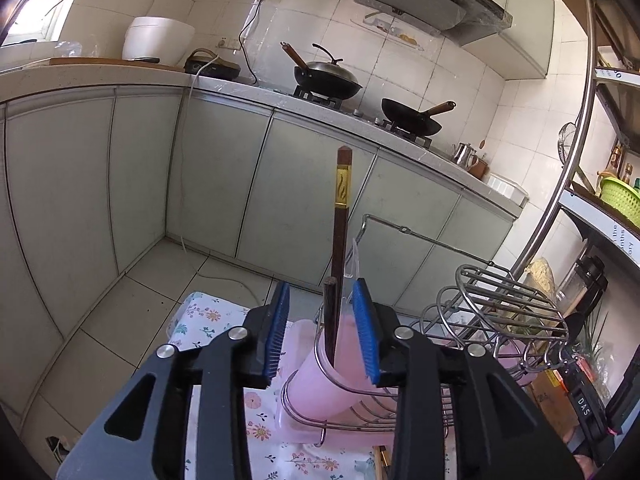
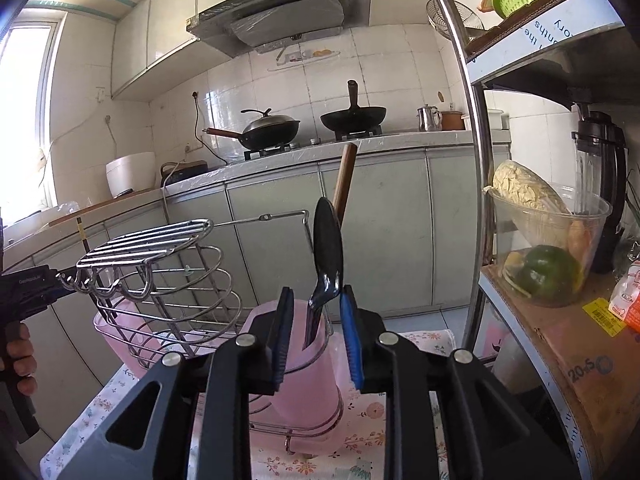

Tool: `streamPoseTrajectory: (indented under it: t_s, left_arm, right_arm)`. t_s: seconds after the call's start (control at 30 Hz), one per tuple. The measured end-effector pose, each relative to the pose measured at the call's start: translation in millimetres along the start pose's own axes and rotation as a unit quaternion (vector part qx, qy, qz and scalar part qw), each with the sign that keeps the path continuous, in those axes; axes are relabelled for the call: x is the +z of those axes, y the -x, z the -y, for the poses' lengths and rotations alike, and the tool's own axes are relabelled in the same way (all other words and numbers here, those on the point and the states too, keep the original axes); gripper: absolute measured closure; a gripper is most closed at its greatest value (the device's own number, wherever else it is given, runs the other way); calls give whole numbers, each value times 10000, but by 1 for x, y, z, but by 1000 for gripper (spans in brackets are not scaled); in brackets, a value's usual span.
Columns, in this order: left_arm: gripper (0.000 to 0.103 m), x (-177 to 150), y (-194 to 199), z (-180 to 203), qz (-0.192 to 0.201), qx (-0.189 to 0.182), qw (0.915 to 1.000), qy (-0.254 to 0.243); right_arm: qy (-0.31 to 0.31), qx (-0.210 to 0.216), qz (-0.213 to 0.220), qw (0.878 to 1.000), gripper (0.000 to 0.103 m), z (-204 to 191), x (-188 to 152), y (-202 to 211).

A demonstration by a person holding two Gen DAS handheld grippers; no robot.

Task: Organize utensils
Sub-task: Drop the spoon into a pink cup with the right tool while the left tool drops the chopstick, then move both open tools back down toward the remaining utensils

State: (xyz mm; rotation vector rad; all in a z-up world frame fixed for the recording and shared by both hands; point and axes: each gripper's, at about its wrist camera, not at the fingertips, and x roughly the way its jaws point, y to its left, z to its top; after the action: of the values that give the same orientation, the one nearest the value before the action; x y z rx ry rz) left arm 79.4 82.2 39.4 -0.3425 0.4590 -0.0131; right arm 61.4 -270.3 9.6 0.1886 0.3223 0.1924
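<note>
Nearest the lens in the left wrist view, the left tool (image 1: 325, 330) fills the bottom centre of the frame, its blue-padded fingers (image 1: 280, 332) standing partly apart. Between them, touching neither pad, rise two dark brown chopsticks (image 1: 340, 236); the taller one bears a gold band near its top. Their lower ends stand in a pink cup (image 1: 320, 384) seated in the wire utensil rack (image 1: 496, 312), which rests on a floral cloth (image 1: 208, 320) at the lower centre.

In the right wrist view, the right tool (image 2: 314, 334) likewise sits at the bottom centre with its jaws partly apart and clear of everything. Between them a black spoon (image 2: 327, 256) stands bowl-up in a second pink cup (image 2: 304, 364), held in a ring of the same rack (image 2: 160, 264). A wooden handle (image 2: 346, 178) rises behind the spoon. At the far left edge a hand (image 2: 16, 356) grips the other tool's black body.

Behind, along the counter (image 2: 280, 160), two black woks sit on the stove: a lidded wok (image 2: 272, 128) and an open wok (image 2: 354, 118).
</note>
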Motion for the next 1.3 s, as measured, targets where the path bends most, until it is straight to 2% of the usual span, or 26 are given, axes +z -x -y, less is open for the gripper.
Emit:
streamPoseTrajectory:
  t_s: [0.33, 0.47, 0.67, 0.87, 1.03, 1.3]
  left_arm:
    - [70, -15, 20, -2, -197, -10, 9998, 56]
    - [70, -30, 25, -3, -512, -58, 9987, 2]
    - [70, -66, 25, 8, -1197, -110, 9919, -404]
    - [70, -107, 24, 25, -2017, -328, 9752, -851]
    - [70, -140, 16, 34, -2744, -509, 9549, -1014]
    - [70, -177, 5, 48, -3412, -441, 9274, -1471]
  right_arm:
    - [-88, 34, -148, 9998, 80, 2, -9, 24]
    - [-284, 112, -400, 9987, 80, 6, -20, 31]
    - [-258, 198, -935, 9951, 80, 2, -43, 35]
    - [-159, 450, -1485, 9878, 80, -6, -63, 32]
    - [39, 740, -1956, 9779, 80, -20, -82, 26]
    - [207, 952, -2384, 9663, 80, -37, -109, 19]
